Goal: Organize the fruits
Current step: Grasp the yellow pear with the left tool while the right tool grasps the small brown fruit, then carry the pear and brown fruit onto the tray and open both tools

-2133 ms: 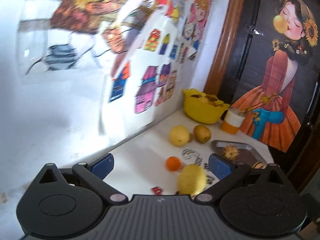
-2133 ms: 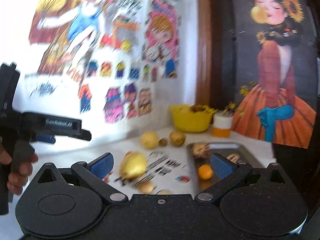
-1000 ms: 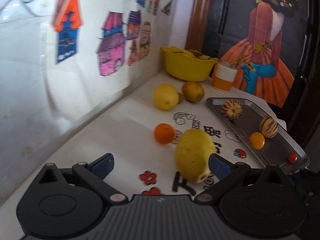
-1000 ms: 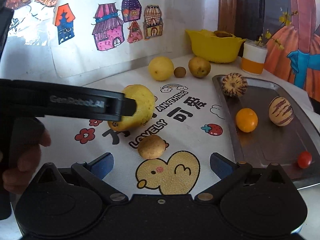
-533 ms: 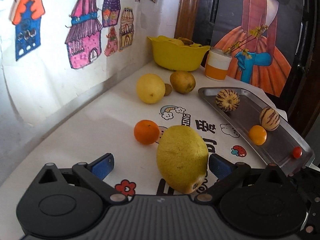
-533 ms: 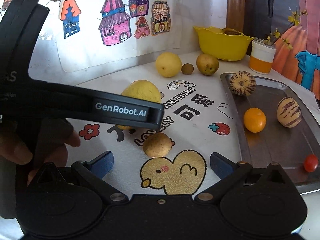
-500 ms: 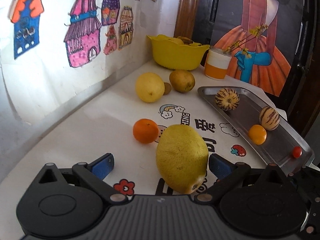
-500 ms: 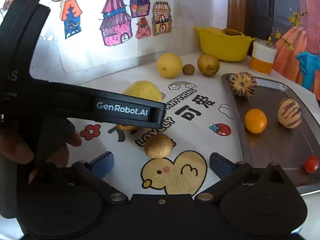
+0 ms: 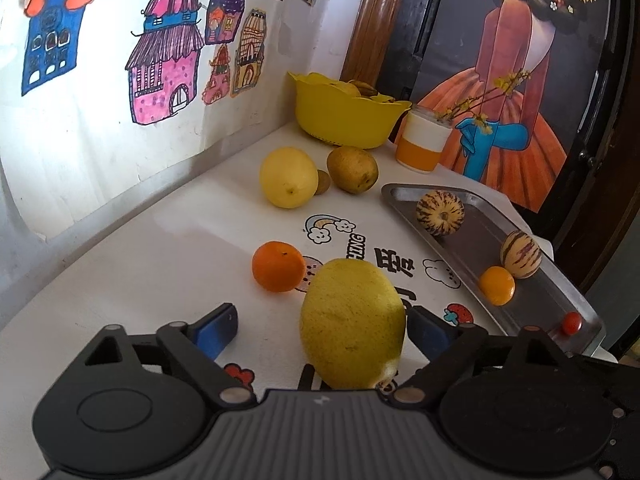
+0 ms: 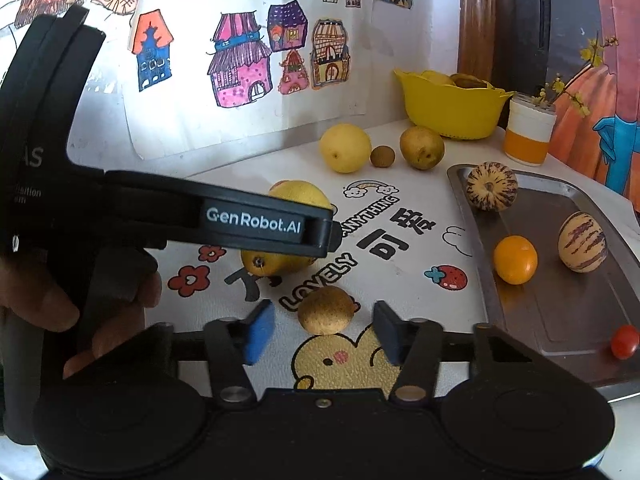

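The large yellow fruit (image 9: 352, 324) lies on the printed bench (image 9: 160, 264) between the fingers of the left gripper (image 9: 320, 326). These fingers are closing: the right pad (image 9: 426, 332) is at or just beside the rind, and the left pad (image 9: 216, 326) stands apart from it, so no grip exists yet. The right gripper (image 10: 322, 330) straddles the small brown fruit (image 10: 325, 310). Its fingers are also closing, and a gap remains on each side of the fruit.

Handling, as a judgement: the large fruit looks heavy and firm, with a pebbled rind that should give fair friction. Take hold across its widest girth, not near the tapered end, or it may squirt out. The small brown fruit looks light and rough-skinned. Grip it at mid-height with modest force to avoid bruising.

Compared with one second ago: both sets of fingers stood fully spread, and the right gripper's pads now sit much nearer the small fruit. The large fruit appears bigger and closer in the left wrist view. The metal tray (image 10: 580, 320) holds the same four fruits.
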Demonstrator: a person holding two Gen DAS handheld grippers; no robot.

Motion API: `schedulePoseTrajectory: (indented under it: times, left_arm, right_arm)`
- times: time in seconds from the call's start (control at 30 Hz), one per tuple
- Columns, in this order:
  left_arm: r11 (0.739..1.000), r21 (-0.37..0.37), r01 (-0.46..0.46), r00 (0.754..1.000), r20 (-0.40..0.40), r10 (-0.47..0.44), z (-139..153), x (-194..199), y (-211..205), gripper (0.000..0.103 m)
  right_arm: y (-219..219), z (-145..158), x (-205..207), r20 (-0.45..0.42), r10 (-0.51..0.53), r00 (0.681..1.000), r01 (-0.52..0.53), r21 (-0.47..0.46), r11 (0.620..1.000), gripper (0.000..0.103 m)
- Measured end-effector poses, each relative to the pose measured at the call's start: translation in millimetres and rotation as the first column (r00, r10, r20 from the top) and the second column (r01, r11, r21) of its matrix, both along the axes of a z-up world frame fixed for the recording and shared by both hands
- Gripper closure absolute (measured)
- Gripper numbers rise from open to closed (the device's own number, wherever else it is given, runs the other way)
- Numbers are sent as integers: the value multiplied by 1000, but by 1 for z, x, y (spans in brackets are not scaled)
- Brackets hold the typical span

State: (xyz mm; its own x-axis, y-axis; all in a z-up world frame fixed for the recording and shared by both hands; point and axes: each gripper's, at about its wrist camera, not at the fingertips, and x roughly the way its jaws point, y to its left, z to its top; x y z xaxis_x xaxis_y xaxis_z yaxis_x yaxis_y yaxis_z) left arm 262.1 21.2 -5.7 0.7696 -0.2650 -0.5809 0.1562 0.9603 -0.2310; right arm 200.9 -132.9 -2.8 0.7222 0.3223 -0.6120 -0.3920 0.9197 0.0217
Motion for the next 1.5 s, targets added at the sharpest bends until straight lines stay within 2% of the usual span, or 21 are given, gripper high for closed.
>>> schedulePoseTrajectory:
  times: [0.33, 0.43, 0.6, 0.73, 0.83, 0.93, 1.23, 1.5]
  left_arm:
    - [998, -1, 56, 998, -3, -56, 0, -1, -8, 39]
    - [998, -9, 61, 998, -3, -61, 0, -2, -9, 44]
    - [999, -2, 44, 999, -2, -44, 1, -4, -12, 45]
    - [1000, 8, 23, 999, -42, -23, 7, -5, -15, 45]
    - [1000, -26, 5, 998, -69, -7, 9, -6, -15, 45]
    - [1000, -7, -7, 998, -61, 6, 13, -11, -23, 45]
    - [999, -12, 46, 998, -36, -47, 30, -18, -73, 45]
    - [993, -4, 120, 992, -25, -120, 36, -16, -127, 45]
  right_arm:
    - [-3, 0, 0, 1, -16, 1000, 16, 20, 1000, 71]
    - [-3, 0, 0, 1, -15, 1000, 15, 25, 1000, 72]
    - [-9, 3, -7, 15, -15, 1000, 14, 55, 998, 72]
    - [-21, 10, -17, 43, -26, 999, 22, 74, 997, 71]
    - [-38, 17, -25, 72, -57, 996, 50, 94, 994, 71]
    - [-60, 24, -31, 94, -106, 990, 94, 122, 988, 72]
    - [-135, 29, -42, 114, -279, 953, 252, 204, 946, 71]
    - [-170, 20, -44, 89, -323, 942, 295, 240, 925, 71]
